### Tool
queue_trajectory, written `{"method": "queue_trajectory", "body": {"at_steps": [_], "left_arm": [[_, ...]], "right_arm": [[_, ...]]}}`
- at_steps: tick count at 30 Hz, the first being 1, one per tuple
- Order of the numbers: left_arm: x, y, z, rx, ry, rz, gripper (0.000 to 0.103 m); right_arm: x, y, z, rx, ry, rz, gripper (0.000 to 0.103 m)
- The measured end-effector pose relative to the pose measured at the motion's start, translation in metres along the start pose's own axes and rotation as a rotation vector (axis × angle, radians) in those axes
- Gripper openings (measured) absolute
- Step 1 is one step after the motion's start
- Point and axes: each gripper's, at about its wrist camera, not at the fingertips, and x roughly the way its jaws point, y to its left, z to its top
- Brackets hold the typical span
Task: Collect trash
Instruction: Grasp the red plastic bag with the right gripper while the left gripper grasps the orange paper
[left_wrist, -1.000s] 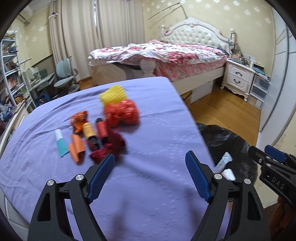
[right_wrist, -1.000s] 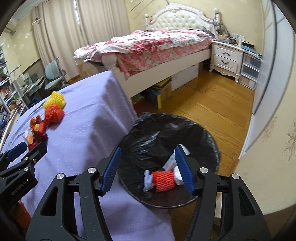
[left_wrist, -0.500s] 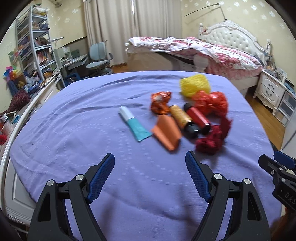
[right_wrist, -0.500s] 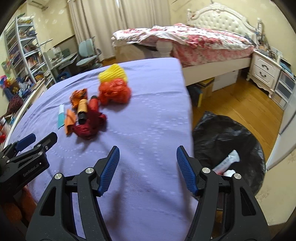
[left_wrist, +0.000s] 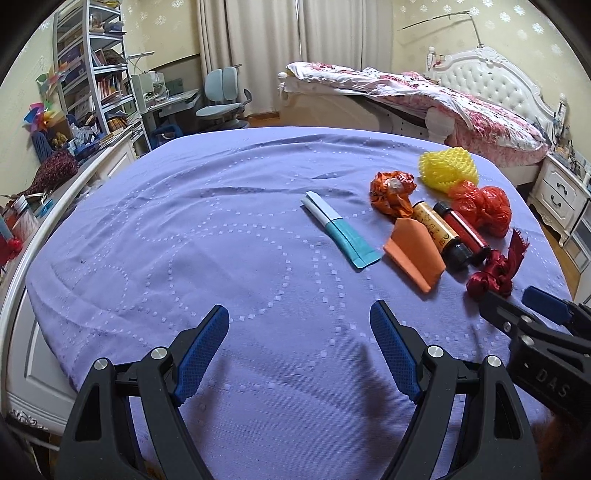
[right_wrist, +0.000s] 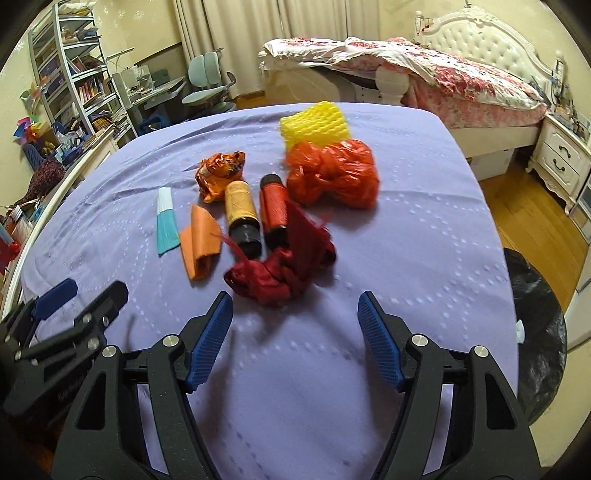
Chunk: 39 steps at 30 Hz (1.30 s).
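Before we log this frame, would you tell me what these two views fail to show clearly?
- Trash bin: right wrist view, cut off by the image edge; contents mostly hidden. Absent from the left wrist view.
- Print on the yellow bottle: too small to read.
- Dark red ribbon: motion-blurred in the right wrist view; partly behind the right gripper in the left.

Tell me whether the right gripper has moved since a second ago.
Yes. The right gripper has swung left, away from the black trash bag, which now sits at its view's right edge, and points at the dark red ribbon on the purple tablecloth.
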Motion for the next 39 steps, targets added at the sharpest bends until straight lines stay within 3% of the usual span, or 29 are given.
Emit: {"method": "queue_trajectory", "body": {"at_steps": [10, 22, 26, 29, 31, 34, 39], "left_arm": [[0.004, 0.003, 0.002, -0.011, 0.01, -0.017, 0.079], [0.008, -0.005, 0.001, 0.0, 0.022, -0.031, 0.079], [0.01, -0.005, 0.002, -0.007, 0.032, -0.03, 0.079], [0.01, -0.007, 0.002, -0.001, 0.03, -0.033, 0.079], [0.011, -0.007, 0.003, 0.001, 0.032, -0.033, 0.079], [0.014, -0.008, 0.005, -0.004, 0.047, -0.038, 0.079], [0.01, -0.016, 0.009, 0.001, 0.04, -0.071, 0.079]], "right_arm": [[0.007, -0.002, 0.003, -0.029, 0.007, -0.07, 0.069], [-0.001, -0.017, 0.009, 0.027, -0.012, -0.036, 0.069], [0.009, -0.011, 0.015, 0.009, -0.018, -0.069, 0.069], [0.013, -0.014, 0.014, 0.007, -0.003, -0.08, 0.054], [0.011, -0.017, 0.014, 0.001, -0.005, -0.077, 0.034], [0.01, -0.025, 0.014, 0.002, -0.003, -0.072, 0.028], [0.007, -0.035, 0.013, -0.001, -0.007, -0.079, 0.027]]}}
